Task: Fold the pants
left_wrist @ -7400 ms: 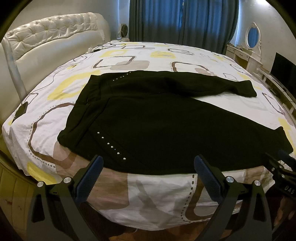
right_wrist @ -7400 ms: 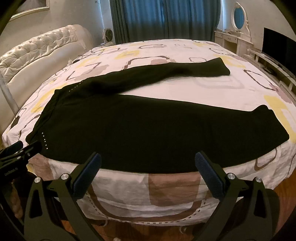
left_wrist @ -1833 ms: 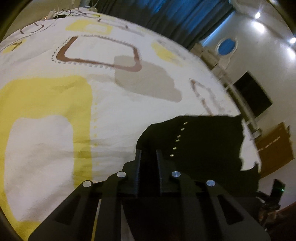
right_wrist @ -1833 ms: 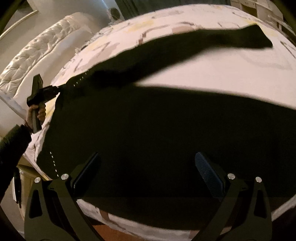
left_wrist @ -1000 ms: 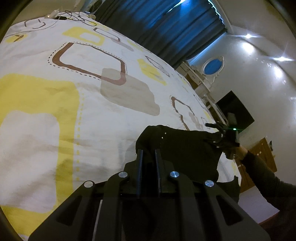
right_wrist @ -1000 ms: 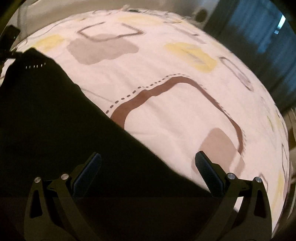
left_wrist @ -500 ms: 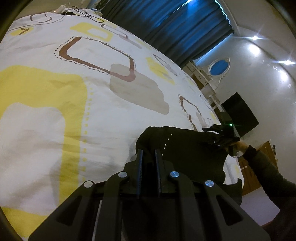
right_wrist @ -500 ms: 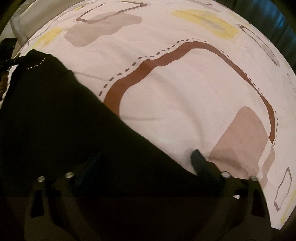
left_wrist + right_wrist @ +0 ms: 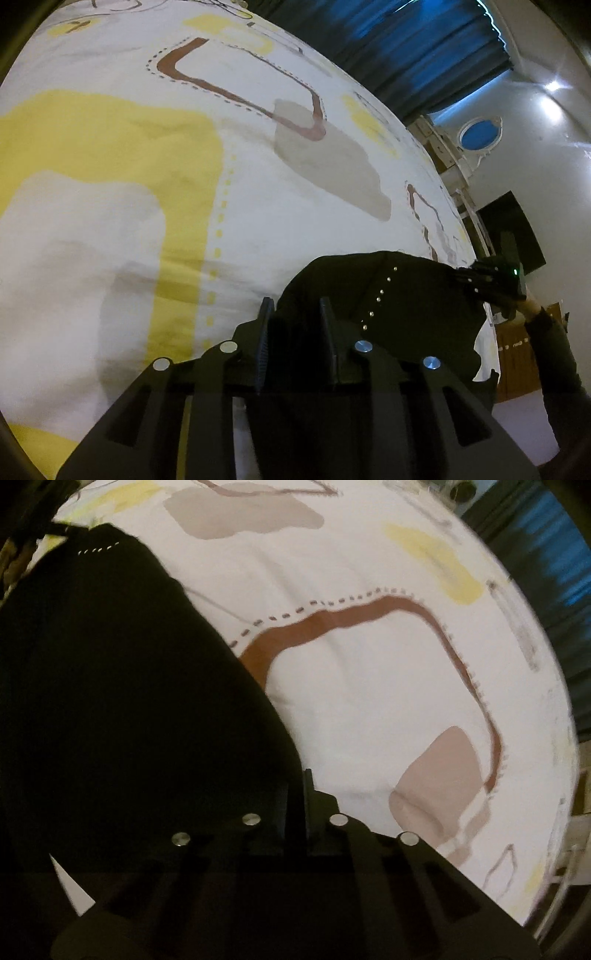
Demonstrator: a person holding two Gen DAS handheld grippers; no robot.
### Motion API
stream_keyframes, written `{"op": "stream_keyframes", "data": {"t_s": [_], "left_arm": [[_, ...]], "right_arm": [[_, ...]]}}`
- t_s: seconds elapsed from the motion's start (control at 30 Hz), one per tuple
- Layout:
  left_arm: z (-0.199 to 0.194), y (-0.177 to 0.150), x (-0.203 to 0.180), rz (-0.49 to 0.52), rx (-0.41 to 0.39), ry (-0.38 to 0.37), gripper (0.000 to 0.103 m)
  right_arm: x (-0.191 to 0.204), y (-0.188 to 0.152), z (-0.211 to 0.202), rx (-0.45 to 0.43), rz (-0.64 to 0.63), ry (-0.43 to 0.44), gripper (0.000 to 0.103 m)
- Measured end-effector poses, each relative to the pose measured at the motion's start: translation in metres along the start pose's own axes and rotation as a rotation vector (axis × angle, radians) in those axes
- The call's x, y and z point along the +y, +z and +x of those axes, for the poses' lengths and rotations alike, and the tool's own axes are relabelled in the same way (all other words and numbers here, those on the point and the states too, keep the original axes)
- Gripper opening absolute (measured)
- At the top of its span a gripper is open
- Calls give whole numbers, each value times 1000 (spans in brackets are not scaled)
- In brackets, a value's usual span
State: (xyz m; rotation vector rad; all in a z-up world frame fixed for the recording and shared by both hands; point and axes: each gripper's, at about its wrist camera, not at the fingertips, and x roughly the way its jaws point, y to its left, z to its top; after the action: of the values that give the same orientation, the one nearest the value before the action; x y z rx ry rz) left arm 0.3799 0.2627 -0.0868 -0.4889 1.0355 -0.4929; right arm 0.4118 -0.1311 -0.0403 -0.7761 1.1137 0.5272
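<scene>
The black pants (image 9: pixel 388 314) with a row of small studs lie folded over on the patterned bed sheet (image 9: pixel 184 221). My left gripper (image 9: pixel 295 304) sits low at the pants' near corner. Its jaws are opening, with dark cloth still between the pads and a visible gap. In the right wrist view the pants (image 9: pixel 129 701) fill the left half. My right gripper (image 9: pixel 297 775) is shut on their edge, where black cloth meets white sheet (image 9: pixel 369 701). That right gripper (image 9: pixel 495 280) also shows in the left wrist view at the pants' far side, held by a hand.
Blue curtains (image 9: pixel 406 48) hang behind the bed. An oval mirror (image 9: pixel 480 133) over a white dresser and a dark screen (image 9: pixel 513 229) stand at the right. A person's dark sleeve (image 9: pixel 554 350) reaches in from the right. The bed edge drops off at the right.
The right gripper's jaws went from wide open to shut on the pants' edge. The left jaws have parted a little around the cloth, and the left gripper has sunk closer to the bed.
</scene>
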Motion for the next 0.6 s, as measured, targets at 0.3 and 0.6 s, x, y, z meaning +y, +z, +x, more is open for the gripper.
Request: {"op": "stream_keyframes", "data": {"t_s": [0.3, 0.6], "left_arm": [[-54, -14, -40, 120, -138, -84, 6], [-124, -89, -78, 160, -174, -192, 6]], "right_arm": [[42, -57, -90, -222, 108, -170, 5], [147, -141, -159, -326, 199, -251, 5]]}}
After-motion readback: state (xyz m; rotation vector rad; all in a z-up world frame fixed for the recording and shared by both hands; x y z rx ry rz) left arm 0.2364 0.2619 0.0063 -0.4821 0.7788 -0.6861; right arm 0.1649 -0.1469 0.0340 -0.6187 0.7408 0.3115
